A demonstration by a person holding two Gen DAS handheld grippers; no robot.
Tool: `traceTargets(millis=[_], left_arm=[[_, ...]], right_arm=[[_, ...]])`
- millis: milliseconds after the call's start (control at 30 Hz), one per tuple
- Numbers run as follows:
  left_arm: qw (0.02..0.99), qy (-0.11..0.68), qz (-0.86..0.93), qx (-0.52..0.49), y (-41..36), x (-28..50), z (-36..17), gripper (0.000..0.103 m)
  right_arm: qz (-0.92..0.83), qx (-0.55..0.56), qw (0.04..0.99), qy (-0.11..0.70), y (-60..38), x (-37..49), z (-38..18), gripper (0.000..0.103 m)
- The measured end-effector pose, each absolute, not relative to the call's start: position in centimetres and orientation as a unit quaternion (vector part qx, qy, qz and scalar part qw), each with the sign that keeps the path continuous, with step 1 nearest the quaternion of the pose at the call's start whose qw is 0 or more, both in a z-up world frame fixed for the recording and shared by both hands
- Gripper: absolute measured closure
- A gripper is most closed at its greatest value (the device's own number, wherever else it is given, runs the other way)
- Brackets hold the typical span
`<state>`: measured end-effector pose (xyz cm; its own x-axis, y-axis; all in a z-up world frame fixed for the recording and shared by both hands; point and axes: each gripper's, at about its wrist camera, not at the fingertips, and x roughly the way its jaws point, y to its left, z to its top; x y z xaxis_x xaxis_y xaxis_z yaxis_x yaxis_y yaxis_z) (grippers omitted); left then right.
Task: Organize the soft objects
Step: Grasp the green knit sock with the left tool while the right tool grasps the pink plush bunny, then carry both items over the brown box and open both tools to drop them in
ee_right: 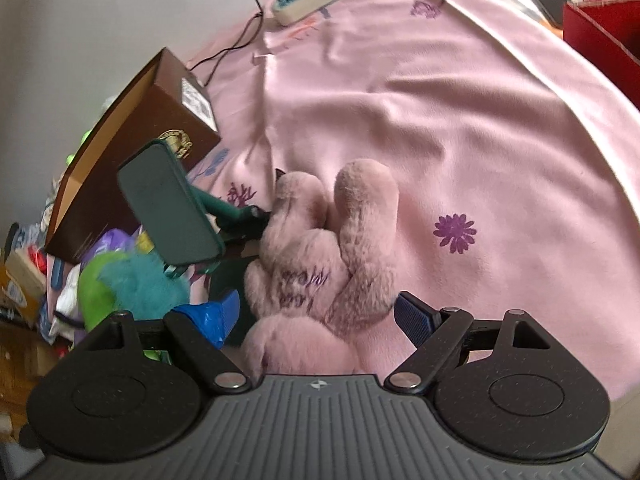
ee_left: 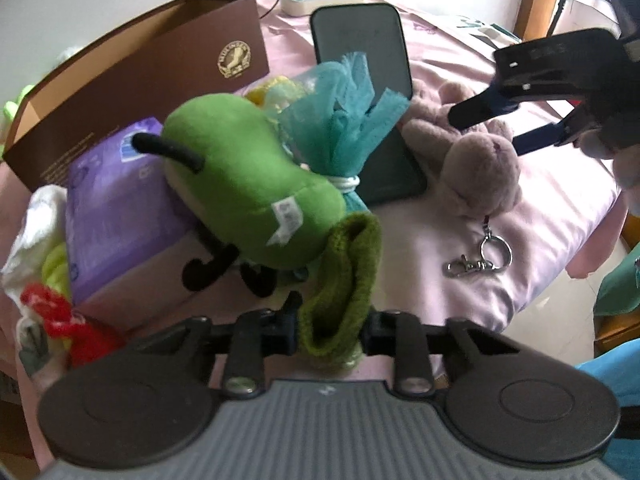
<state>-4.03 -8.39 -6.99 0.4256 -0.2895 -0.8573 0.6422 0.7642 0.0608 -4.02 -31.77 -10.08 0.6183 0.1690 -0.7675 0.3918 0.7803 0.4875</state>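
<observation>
Left tongs (ee_left: 332, 330) pinch fuzzy green knit (ee_left: 340, 280).

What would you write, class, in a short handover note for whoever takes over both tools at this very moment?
Left tool: shut on the green knitted piece.
Right tool: open, with the pink plush rabbit between its fingers, not gripped.
The green plush toy leans on the purple pack, with the teal netting bundle behind it.
The brown box stands open behind the pile.
Done: one soft item gripped.
Left: grip the rabbit, then sort the remaining soft items.
</observation>
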Motion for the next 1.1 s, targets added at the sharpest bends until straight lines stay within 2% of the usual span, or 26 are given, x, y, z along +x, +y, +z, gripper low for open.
traceTargets(millis=[133,200,267,300,367,567,867,1100], left_arm=[[0.829,0.449,-0.277,0.184,-7.6,-4.7,-6.5,0.082],[0.831,0.453,-0.275,0.172,-7.0,-4.9,-6.1,0.082],[0.834,0.452,-0.276,0.154,-6.0,-4.9,-5.6,0.082],[0.834,0.453,-0.278,0.145,-5.5,-4.9,-5.3,0.082],[0.837,0.454,-0.277,0.129,-4.7,-5.0,-4.6,0.082],[0.846,0.457,-0.266,0.067,-2.3,-4.1,-2.2,0.083],[0.873,0.403,-0.274,0.022,-0.9,-3.0,2.0,0.083],[0.885,0.377,-0.272,-0.002,-1.6,-1.2,3.1,0.083]], right_arm=[[-0.064,0.301,0.85,0.428,-30.9,-3.4,-10.4,0.033],[-0.064,0.275,0.86,0.425,-30.4,-3.3,-10.4,0.041],[-0.054,0.279,0.865,0.413,-30.7,-3.5,-10.5,0.06],[-0.054,0.286,0.865,0.408,-31.0,-3.6,-10.5,0.066],[-0.048,0.299,0.863,0.405,-31.7,-3.6,-10.5,0.069],[-0.039,0.326,0.863,0.385,-32.4,-4.8,-10.2,0.072],[-0.063,0.413,0.842,0.342,-36.8,-7.2,-9.4,0.073],[-0.074,0.431,0.853,0.285,-39.7,-7.1,-7.2,0.073]])
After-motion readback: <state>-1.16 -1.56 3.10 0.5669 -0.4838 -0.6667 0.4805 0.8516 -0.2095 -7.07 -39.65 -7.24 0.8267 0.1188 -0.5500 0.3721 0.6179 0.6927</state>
